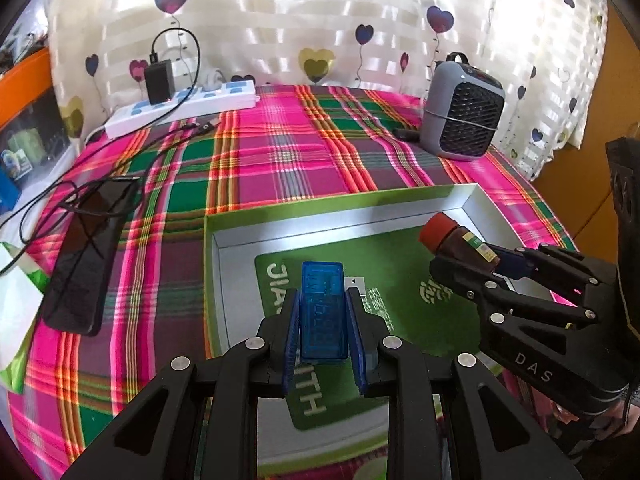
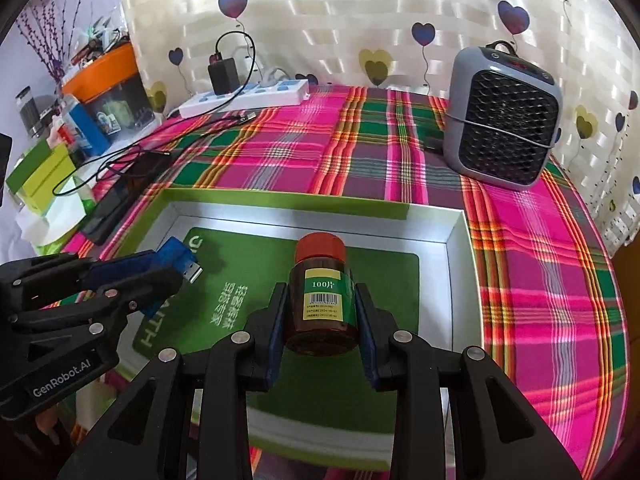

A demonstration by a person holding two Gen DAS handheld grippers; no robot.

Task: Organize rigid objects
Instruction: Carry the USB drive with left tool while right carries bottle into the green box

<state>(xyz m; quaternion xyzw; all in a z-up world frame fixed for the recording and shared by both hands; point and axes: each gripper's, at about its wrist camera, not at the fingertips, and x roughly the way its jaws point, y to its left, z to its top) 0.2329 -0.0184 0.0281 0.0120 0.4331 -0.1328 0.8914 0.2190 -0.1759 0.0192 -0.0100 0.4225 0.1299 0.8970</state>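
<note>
Both items look mid-delivery: the left gripper (image 1: 323, 320) is pinching a blue USB meter (image 1: 323, 310) between its pads, plug end pointing fwd, and the right gripper (image 2: 320, 320) is clamped on a brown pill bottle (image 2: 322, 294) w/ a red cap, held lying along the fingers, cap fwd. Both hang over the open green box (image 2: 460, 264) that sits at the near edge of the bench, over its green printed insert; neither item touches the box floor as far as I can tell. My read: this is the placing step, w/ the picking already done. Next move prob calls for lowering each item to the insert, meter toward the box's left side and bottle toward its right wall, keeping the two grippers apart since they're close, then spreading the pads only once each thing rests. The bottle is round, so it could roll if let go lying down; tipping it upright first seems safer. Count: 1 USB meter, 1 pill bottle, 1 box, 2 grippers. Elsewhere on the plaid cloth: 1 grey heater (image 2: 504, 120) at the far right corner, 1 white power strip (image 1: 180, 106) at the far left edge w/ 1 black charger (image 1: 159, 80) plugged in, 1 black phone (image 1: 84, 256) near the left edge.
</note>
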